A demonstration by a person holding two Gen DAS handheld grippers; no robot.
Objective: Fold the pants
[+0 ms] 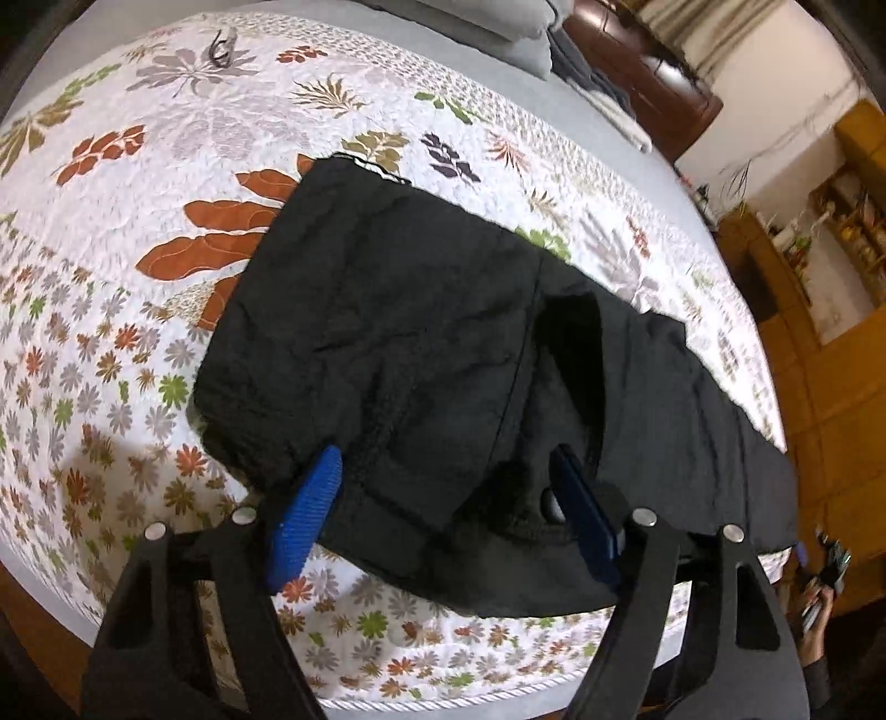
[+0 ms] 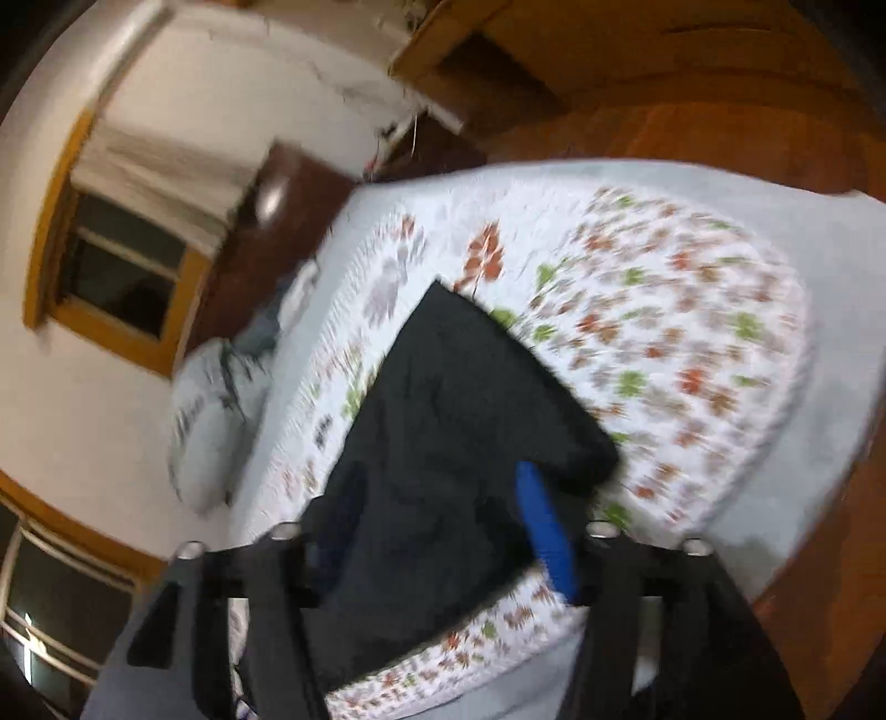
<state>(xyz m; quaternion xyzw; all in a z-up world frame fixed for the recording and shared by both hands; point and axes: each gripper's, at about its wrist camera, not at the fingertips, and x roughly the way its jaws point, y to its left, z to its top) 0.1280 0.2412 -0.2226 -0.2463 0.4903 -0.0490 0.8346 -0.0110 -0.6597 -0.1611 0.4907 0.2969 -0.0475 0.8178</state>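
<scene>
Black pants (image 1: 421, 332) lie folded on a floral quilt (image 1: 138, 277), stretching from a labelled end at the upper left to a narrower end at the right. My left gripper (image 1: 443, 504) hovers at their near edge with its blue fingers (image 1: 307, 515) wide apart: one at the cloth's left border, the other over the cloth. It is open. The right wrist view is blurred. There the pants (image 2: 454, 387) run away from my right gripper (image 2: 443, 526), whose blue fingers (image 2: 545, 531) stand apart over the near end, open, with cloth lying between them.
The quilt covers a grey bed (image 1: 66, 111) with grey pillows (image 1: 520, 33) and a dark headboard (image 1: 637, 72) at the far end. A small dark object (image 1: 221, 47) lies on the quilt. Wooden floor and shelves (image 1: 830, 249) flank the bed. A window (image 2: 122, 266) is on the wall.
</scene>
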